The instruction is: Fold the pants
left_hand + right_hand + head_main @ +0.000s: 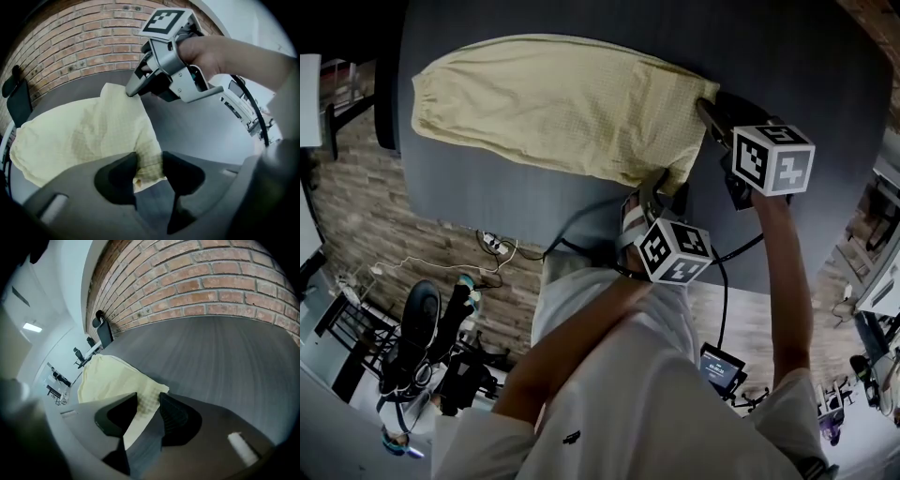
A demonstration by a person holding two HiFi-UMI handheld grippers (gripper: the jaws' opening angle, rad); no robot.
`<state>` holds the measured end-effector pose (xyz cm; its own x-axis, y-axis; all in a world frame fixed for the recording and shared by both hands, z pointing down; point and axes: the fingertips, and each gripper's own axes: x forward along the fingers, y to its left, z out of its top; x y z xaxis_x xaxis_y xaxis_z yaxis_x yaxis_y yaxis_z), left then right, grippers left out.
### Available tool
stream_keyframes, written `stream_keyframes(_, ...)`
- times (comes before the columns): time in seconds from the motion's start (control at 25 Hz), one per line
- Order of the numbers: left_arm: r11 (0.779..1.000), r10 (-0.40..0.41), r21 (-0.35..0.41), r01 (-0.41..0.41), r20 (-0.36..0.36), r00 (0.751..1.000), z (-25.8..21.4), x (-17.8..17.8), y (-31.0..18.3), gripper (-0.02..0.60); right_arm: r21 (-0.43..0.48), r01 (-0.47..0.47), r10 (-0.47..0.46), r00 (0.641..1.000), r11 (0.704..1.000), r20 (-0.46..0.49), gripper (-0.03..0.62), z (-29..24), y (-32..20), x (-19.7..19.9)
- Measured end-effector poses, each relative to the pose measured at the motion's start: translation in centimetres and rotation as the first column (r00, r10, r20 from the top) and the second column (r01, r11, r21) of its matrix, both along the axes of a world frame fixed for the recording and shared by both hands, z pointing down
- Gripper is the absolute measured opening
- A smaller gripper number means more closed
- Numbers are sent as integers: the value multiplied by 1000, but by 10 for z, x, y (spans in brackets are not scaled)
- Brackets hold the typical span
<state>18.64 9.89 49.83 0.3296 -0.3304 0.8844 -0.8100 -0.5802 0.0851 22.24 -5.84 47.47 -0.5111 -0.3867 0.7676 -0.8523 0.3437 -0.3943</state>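
Observation:
Pale yellow pants lie folded flat across the dark grey table. Both grippers sit at the cloth's right end. In the left gripper view, the near corner of the pants is bunched between the jaws of my left gripper, with both pads pressing on it. My right gripper touches the far corner from above. In the right gripper view, that corner of the pants lies flat between the jaws of my right gripper, which stand open around it. From the head view, the left gripper is nearer me and the right gripper is farther.
A black clamp-like object stands at the table's far left edge. Bare table stretches right of the pants to a brick wall. On the floor by the table are a power strip with cables and dark equipment.

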Motion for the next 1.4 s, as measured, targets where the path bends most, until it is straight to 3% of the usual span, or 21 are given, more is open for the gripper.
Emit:
stream_keyframes(0.12, 1000, -1, 3, 1, -15, 1000, -1, -1, -1, 164, -59, -32, 35, 998, 998, 56, 176, 7, 0, -1)
stream_keyframes(0.2, 1000, -18, -11, 17, -44, 999, -2, -3, -2, 132, -80, -72, 77, 995, 994, 67, 248, 10, -2, 5)
stream_keyframes(0.28, 999, -27, -36, 25, -74, 997, -3, -6, -4, 106, -97, -97, 105, 991, 991, 81, 261, 13, -1, 8)
stream_keyframes(0.36, 999, -17, -50, 13, -93, 996, -4, -7, -5, 97, -112, -82, 94, 990, 990, 102, 234, 14, 0, 4)
stream_keyframes(0.44, 998, -11, -57, 4, -114, 993, -8, -7, -3, 91, -116, -45, 59, 991, 992, 119, 93, 13, 2, -5)
stream_keyframes(0.52, 998, -5, -61, -3, -132, 991, -13, -6, -1, 87, -102, -31, 41, 994, 994, 106, 32, 10, 4, -13)
stream_keyframes(0.84, 998, 10, -55, -22, -209, 978, -36, -14, -2, 87, -16, -53, 54, 999, 998, 8, 26, -14, 3, -16)
stream_keyframes(1.08, 999, -33, -47, 19, -316, 948, -58, -38, -9, 87, 48, -42, 44, 999, 998, -27, 26, -40, -8, -41)
stream_keyframes(1.4, 997, -80, -23, 76, -373, 924, -86, -68, -18, 87, 92, 4, 1, 998, 996, -59, 26, -67, -15, -71)
